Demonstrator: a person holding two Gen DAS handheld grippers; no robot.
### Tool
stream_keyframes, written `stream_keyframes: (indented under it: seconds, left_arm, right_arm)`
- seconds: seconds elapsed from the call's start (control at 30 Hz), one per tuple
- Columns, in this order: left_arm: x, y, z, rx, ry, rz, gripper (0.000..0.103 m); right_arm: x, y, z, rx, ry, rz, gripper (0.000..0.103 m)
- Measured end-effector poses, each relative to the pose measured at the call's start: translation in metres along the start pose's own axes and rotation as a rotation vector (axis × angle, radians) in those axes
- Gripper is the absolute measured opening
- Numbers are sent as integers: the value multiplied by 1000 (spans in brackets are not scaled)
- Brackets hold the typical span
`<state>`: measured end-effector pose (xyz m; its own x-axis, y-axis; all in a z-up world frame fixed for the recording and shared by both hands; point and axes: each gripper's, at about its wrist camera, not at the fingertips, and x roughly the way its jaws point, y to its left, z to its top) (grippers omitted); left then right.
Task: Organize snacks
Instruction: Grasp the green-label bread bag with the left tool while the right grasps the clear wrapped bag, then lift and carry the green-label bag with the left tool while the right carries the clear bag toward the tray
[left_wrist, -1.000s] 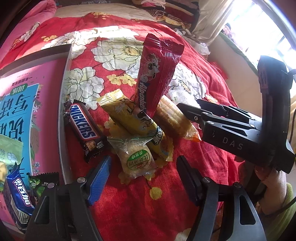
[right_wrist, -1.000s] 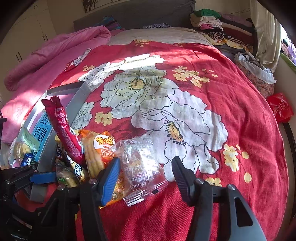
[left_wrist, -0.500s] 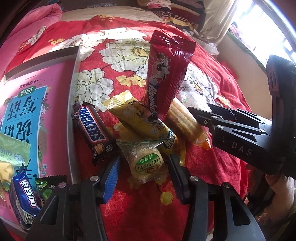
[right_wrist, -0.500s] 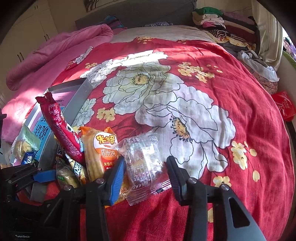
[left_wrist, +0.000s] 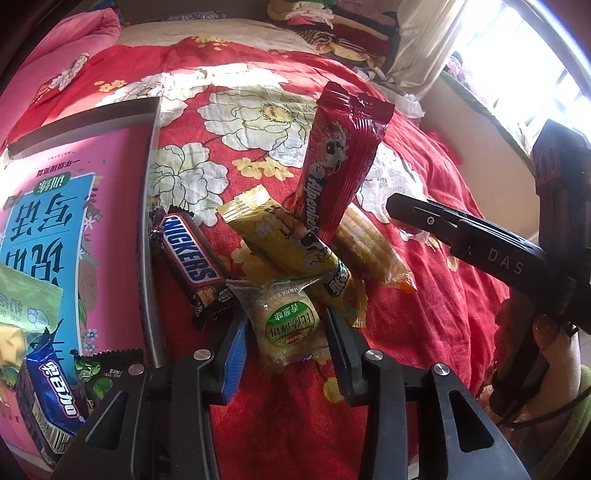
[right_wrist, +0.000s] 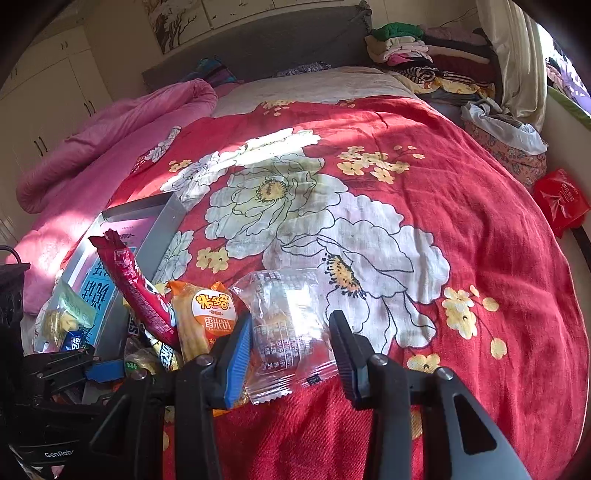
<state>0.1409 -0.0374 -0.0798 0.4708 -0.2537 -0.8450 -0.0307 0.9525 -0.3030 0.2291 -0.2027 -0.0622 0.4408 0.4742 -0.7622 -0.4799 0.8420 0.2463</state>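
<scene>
Closing around a round rice cracker in a clear green-labelled wrapper (left_wrist: 286, 322), the left hand-held gripper (left_wrist: 284, 345) brackets it without pinching yet. The right hand-held gripper (right_wrist: 290, 341) closes likewise on a clear crinkly biscuit packet (right_wrist: 284, 325). Both look light, brittle and slippery; grip mid-body. They lie mid-bed on the red floral bedspread (right_wrist: 461, 221). The grey-rimmed pink tray (left_wrist: 147, 221), beside the pile, holds a blue Oreo pack (left_wrist: 51, 387).

A red cotton bedspread printed with big white flowers (right_wrist: 369, 221) covers the bed. A rumpled pink quilt (right_wrist: 110, 129) lies along its left edge, folded clothes in a stack (right_wrist: 424, 55) sit at the far right corner, and a grey padded headboard (right_wrist: 258, 48) rises behind
</scene>
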Motion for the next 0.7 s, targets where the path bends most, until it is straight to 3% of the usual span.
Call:
stream_keyframes:
  seconds: [0.3,0.7]
  left_arm:
    - [-18,-6,-2,22,-41,-54,41]
    - [-46,5,3,0,-116,-45,41]
  right_arm:
    - [-6,-1,2,15,-31,9,42]
    - [-17,-2,4,27,-74,8,42]
